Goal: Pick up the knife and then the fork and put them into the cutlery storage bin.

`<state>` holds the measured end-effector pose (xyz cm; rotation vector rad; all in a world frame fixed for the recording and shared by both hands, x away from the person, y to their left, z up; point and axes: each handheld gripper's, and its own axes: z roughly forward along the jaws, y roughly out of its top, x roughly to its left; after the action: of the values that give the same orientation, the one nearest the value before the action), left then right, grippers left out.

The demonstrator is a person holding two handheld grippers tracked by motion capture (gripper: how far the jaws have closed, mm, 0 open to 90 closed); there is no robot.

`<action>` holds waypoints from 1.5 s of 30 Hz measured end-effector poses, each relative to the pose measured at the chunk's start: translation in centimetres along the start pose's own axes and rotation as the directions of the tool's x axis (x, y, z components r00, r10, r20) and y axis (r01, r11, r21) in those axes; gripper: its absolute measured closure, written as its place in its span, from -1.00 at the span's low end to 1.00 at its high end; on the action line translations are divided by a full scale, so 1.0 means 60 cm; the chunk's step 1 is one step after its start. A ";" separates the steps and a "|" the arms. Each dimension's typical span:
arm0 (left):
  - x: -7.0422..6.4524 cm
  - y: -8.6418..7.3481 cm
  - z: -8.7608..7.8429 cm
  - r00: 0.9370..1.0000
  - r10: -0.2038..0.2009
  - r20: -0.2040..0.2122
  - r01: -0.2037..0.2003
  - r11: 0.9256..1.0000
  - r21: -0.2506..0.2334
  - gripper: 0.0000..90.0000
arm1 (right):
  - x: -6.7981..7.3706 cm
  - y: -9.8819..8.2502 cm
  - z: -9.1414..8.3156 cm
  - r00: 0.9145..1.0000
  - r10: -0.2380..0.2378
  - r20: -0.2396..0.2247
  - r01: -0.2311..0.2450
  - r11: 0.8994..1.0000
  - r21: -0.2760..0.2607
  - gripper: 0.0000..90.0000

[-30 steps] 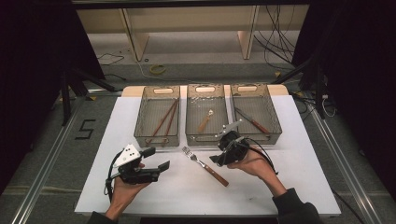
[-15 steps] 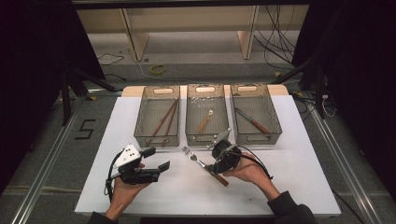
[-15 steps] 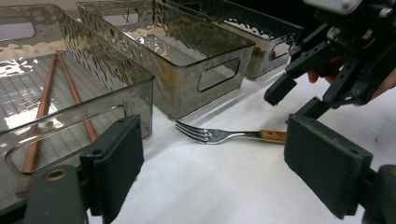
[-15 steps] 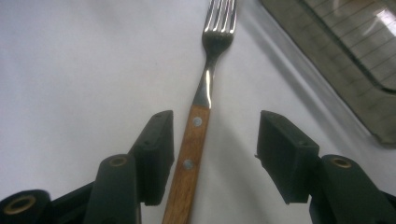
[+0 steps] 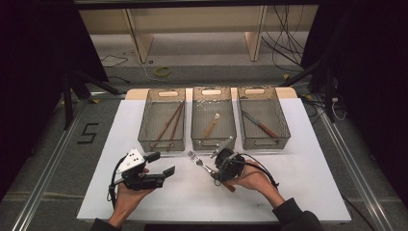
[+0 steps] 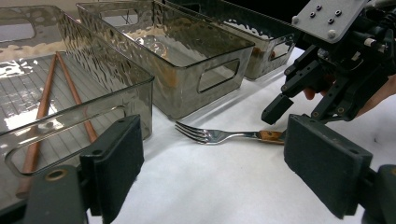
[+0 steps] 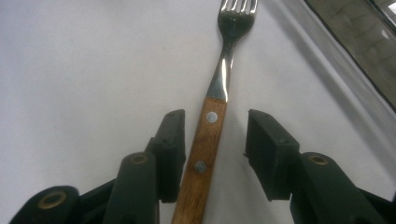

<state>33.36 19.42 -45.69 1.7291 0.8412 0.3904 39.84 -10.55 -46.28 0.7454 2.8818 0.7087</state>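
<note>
A fork [image 5: 202,162] with a wooden handle is seen lying flat on the white table [image 5: 308,173], near the middle of the table and just in front of the middle one of three clear bins set along its far edge; its tines point toward the far left. The right gripper [image 5: 222,169] is held down over the handle, and in the right gripper view the handle [image 7: 201,163] is straddled by the two black jaws: the left pad lies just beside or against the wood, while a clear gap is left on the other side, so the fork is not yet clamped. These jaws have just been closing, with the fork handle between them. In the left gripper view the right gripper [image 6: 299,100] is seen from the side, its tips lowered onto the handle end of the fork [image 6: 219,136]. The left gripper [image 5: 156,168] is held in the person's left hand toward the near left of the table, well apart from the fork, with its jaws standing wide open and nothing between them. In the left bin [image 5: 162,140] a pair of chopsticks [image 5: 169,124] is held, in the middle bin [image 5: 213,142] a spoon [image 5: 211,126], and in the right bin [image 5: 264,141] a knife [image 5: 260,125].
</note>
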 end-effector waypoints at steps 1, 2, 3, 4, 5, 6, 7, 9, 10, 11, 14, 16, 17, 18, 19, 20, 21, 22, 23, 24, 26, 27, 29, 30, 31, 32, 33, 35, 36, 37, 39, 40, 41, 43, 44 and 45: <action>0.000 0.000 0.000 1.000 0.001 0.000 -0.001 1.000 0.000 -0.57 | 0.000 -0.001 0.001 1.000 -0.005 0.003 0.005 1.000 0.001 0.31; -0.001 0.000 0.000 1.000 0.000 0.001 0.000 1.000 0.001 -0.57 | 0.000 -0.001 0.002 1.000 -0.007 0.004 0.007 1.000 0.004 0.32; 0.000 0.000 0.000 1.000 0.001 0.000 -0.001 1.000 0.002 -0.57 | 0.000 -0.001 0.004 1.000 -0.015 0.007 0.015 1.000 0.006 0.33; 0.000 0.000 0.000 1.000 0.001 0.000 -0.001 1.000 0.001 -0.57 | 0.001 -0.001 0.005 1.000 -0.013 0.008 0.013 1.000 0.012 0.34; 0.000 0.000 -0.001 1.000 0.001 0.000 -0.001 1.000 0.001 -0.57 | 0.001 -0.001 0.006 1.000 -0.015 0.008 0.015 1.000 0.017 0.36; 0.001 0.000 -0.001 1.000 0.001 0.000 -0.001 1.000 0.002 -0.57 | 0.001 -0.001 0.007 1.000 -0.020 0.013 0.020 1.000 0.021 0.37; 0.001 0.000 -0.001 1.000 0.000 0.000 0.000 1.000 0.002 -0.57 | 0.001 -0.001 0.008 1.000 -0.024 0.013 0.024 0.999 0.021 0.38; 0.000 0.000 0.000 1.000 0.001 -0.001 -0.001 1.000 0.002 -0.57 | 0.002 -0.001 0.009 0.999 -0.030 0.012 0.030 0.999 0.025 0.41; 0.000 0.000 0.000 1.000 0.001 -0.001 -0.001 1.000 0.001 -0.57 | 0.003 -0.001 0.010 0.999 -0.031 0.013 0.031 0.999 0.025 0.43; 0.000 0.000 0.000 1.000 0.000 0.000 0.000 1.000 0.002 -0.57 | 0.004 -0.001 0.011 0.999 -0.041 0.010 0.041 0.999 0.029 0.46; 0.000 0.000 0.000 1.000 0.001 -0.002 -0.001 1.000 0.002 -0.57 | 0.006 0.000 0.012 0.999 -0.043 0.021 0.042 0.998 0.035 0.48; 0.000 0.000 0.000 1.000 0.000 -0.002 0.000 1.000 0.003 -0.57 | 0.007 0.000 0.012 0.998 -0.054 0.024 0.054 0.998 0.036 0.55; -0.001 0.000 0.000 1.000 0.001 -0.001 -0.001 1.000 0.004 -0.57 | 0.007 -0.001 0.012 0.998 -0.053 0.025 0.053 0.998 0.034 0.58; -0.001 0.000 0.000 1.000 0.002 -0.001 -0.002 1.000 0.003 -0.57 | 0.007 -0.001 0.012 0.998 -0.054 0.026 0.053 0.998 0.035 0.59; -0.001 0.000 0.000 1.000 0.002 -0.001 -0.002 1.000 0.003 -0.57 | 0.007 -0.001 0.012 0.998 -0.055 0.026 0.054 0.998 0.036 0.59; -0.001 0.000 0.000 1.000 0.002 -0.001 -0.002 1.000 0.003 -0.57 | 0.007 -0.001 0.012 0.998 -0.049 0.027 0.048 0.998 0.034 0.60; -0.001 0.000 0.000 1.000 0.002 -0.001 -0.002 1.000 0.004 -0.57 | 0.007 0.000 0.012 0.999 -0.044 0.026 0.043 0.998 0.036 0.60; -0.001 0.000 0.000 1.000 0.002 -0.001 -0.002 1.000 0.004 -0.57 | 0.006 0.000 0.012 0.999 -0.043 0.024 0.042 0.998 0.039 0.61; -0.001 0.000 0.000 1.000 0.002 -0.001 -0.002 1.000 0.003 -0.57 | 0.006 0.000 0.011 0.999 -0.042 0.026 0.041 0.998 0.040 0.62; -0.001 0.000 0.000 1.000 0.002 -0.001 -0.002 1.000 0.002 -0.57 | 0.006 0.000 0.011 0.999 -0.043 0.028 0.042 0.998 0.042 0.64; -0.001 -0.001 0.000 1.000 0.003 -0.001 -0.003 1.000 0.004 -0.57 | 0.003 -0.001 0.011 0.999 -0.032 0.022 0.031 0.999 0.044 0.71; -0.001 0.000 0.000 1.000 0.003 -0.001 -0.003 1.000 0.003 -0.57 | 0.001 -0.001 0.010 0.999 -0.030 0.020 0.029 0.999 0.045 0.71; -0.001 0.000 0.000 1.000 0.003 -0.001 -0.003 1.000 0.002 -0.57 | 0.003 0.000 0.011 0.999 -0.035 0.028 0.034 0.998 0.049 0.72; -0.001 0.000 0.000 1.000 0.003 -0.001 -0.003 1.000 0.003 -0.57 | 0.006 0.001 0.011 0.998 -0.044 0.037 0.042 0.998 0.051 0.72; -0.001 0.000 0.000 1.000 0.003 -0.001 -0.003 1.000 0.004 -0.57 | 0.007 0.001 0.011 0.998 -0.040 0.041 0.038 0.998 0.052 0.72; -0.001 0.000 0.000 1.000 0.002 -0.001 -0.002 1.000 0.002 -0.57 | 0.006 0.001 0.011 0.998 -0.040 0.040 0.038 0.998 0.052 0.72; -0.001 0.000 0.000 1.000 0.002 -0.001 -0.002 1.000 0.002 -0.57 | 0.006 0.001 0.011 0.999 -0.037 0.039 0.035 0.998 0.052 0.72; -0.001 0.000 0.000 1.000 0.004 -0.002 -0.004 1.000 0.003 -0.57 | 0.006 0.001 0.011 0.998 -0.041 0.041 0.039 0.998 0.052 0.72; -0.001 0.000 0.000 1.000 0.003 -0.001 -0.003 1.000 0.003 -0.57 | 0.007 0.001 0.011 0.998 -0.040 0.045 0.037 0.998 0.051 0.72; -0.001 0.000 0.000 1.000 0.003 -0.001 -0.003 1.000 0.003 -0.57 | 0.008 0.001 0.011 0.998 -0.040 0.045 0.037 0.998 0.053 0.72; -0.001 -0.001 0.000 1.000 0.003 -0.001 -0.003 1.000 0.004 -0.57 | 0.008 0.003 0.011 0.998 -0.045 0.047 0.042 0.997 0.058 0.72; -0.001 -0.001 0.001 1.000 0.004 -0.001 -0.004 1.000 0.005 -0.57 | 0.008 0.003 0.011 0.998 -0.047 0.047 0.044 0.997 0.062 0.72; -0.001 0.000 0.001 1.000 0.003 -0.001 -0.003 1.000 0.005 -0.57 | 0.009 0.004 0.011 0.998 -0.048 0.051 0.044 0.997 0.064 0.72; -0.001 0.000 0.001 1.000 0.005 -0.002 -0.005 1.000 0.005 -0.57 | 0.011 0.005 0.012 0.997 -0.047 0.057 0.043 0.997 0.063 0.72; -0.001 0.000 0.001 1.000 0.004 -0.002 -0.004 1.000 0.005 -0.57 | 0.010 0.005 0.012 0.997 -0.047 0.056 0.044 0.997 0.062 0.72; -0.001 0.000 0.001 1.000 0.003 -0.002 -0.003 1.000 0.004 -0.57 | 0.010 0.005 0.012 0.997 -0.047 0.054 0.043 0.997 0.062 0.73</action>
<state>33.33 19.35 -45.72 1.7338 0.8412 0.3930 39.56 -9.76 -46.75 0.6932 2.8715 0.5875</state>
